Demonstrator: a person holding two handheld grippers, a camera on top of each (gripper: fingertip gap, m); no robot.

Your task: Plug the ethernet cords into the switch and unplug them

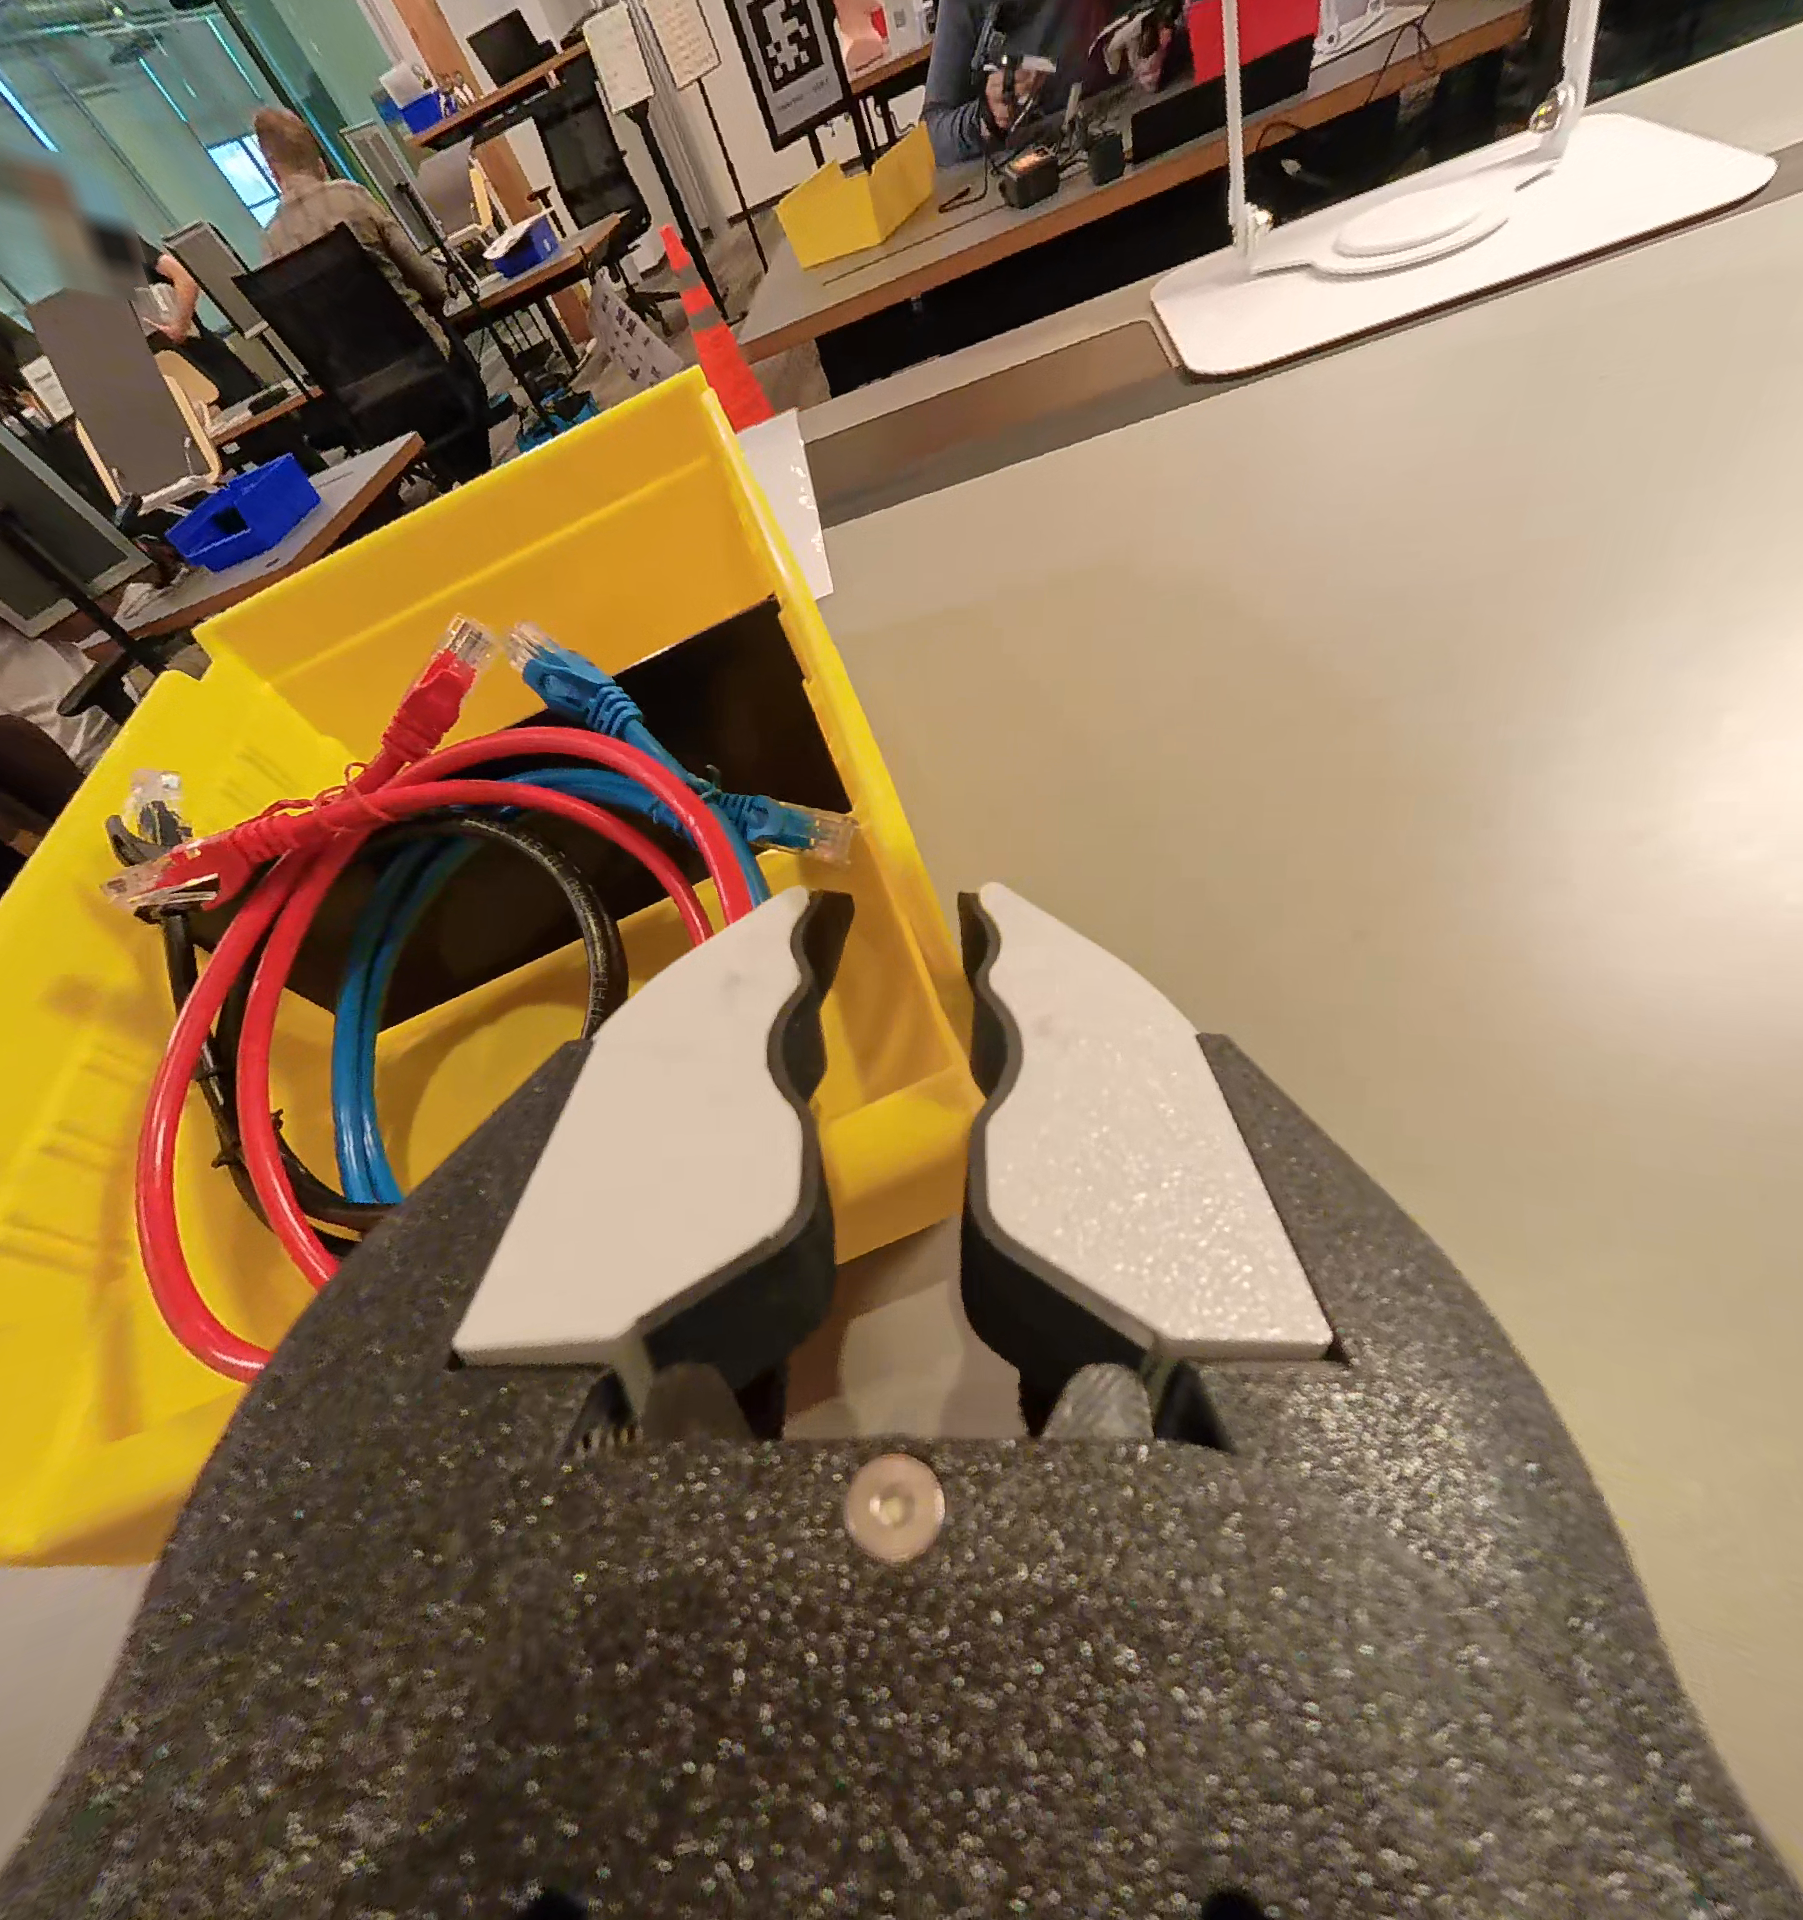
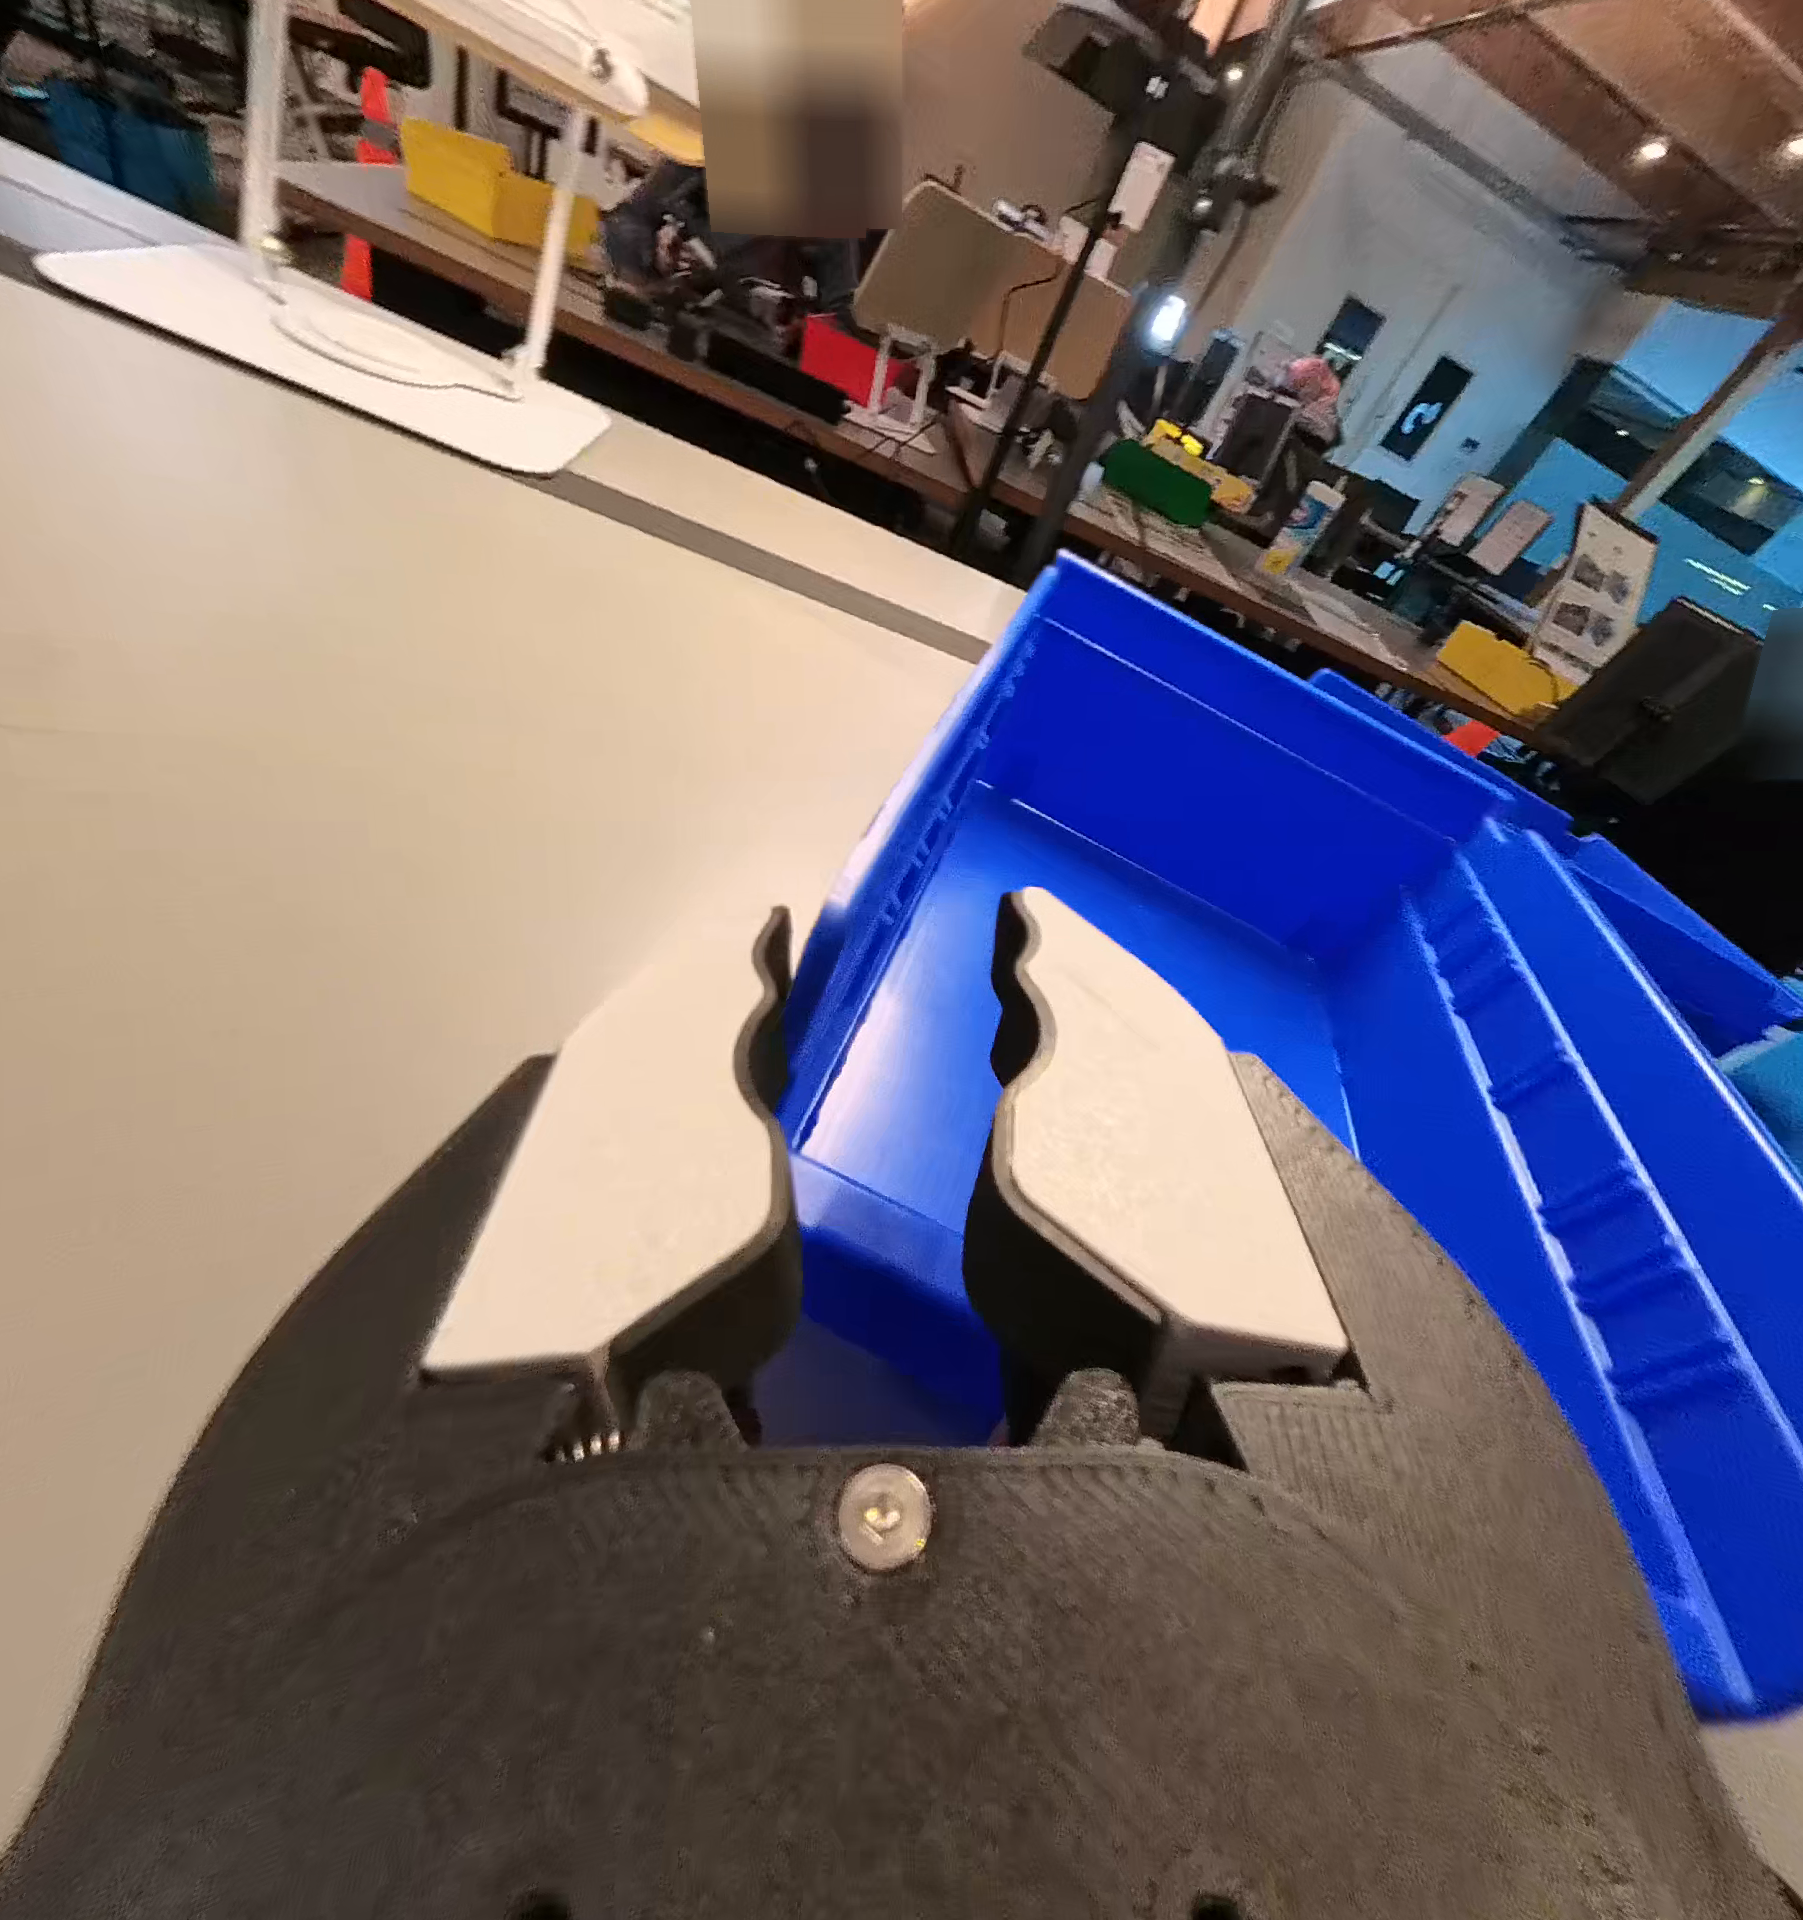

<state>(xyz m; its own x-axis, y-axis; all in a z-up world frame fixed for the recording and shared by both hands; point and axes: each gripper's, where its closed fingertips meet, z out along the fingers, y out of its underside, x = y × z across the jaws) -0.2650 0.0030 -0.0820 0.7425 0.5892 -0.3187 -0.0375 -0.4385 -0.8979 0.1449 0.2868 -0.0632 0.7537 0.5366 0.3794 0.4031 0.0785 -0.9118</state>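
Observation:
In the left wrist view a yellow bin on the table holds coiled ethernet cords: a red cord, a blue cord and a black cord, with clear plugs sticking up. My left gripper is open and empty, just above the bin's near right corner. In the right wrist view my right gripper is open and empty over the near left wall of an empty blue bin. No switch shows in either view.
A white stand with a flat base sits at the table's far edge; it also shows in the right wrist view. A beige table top spreads between the bins. Desks, bins and people are behind. My right fingertips sit around 50 cm from my left ones.

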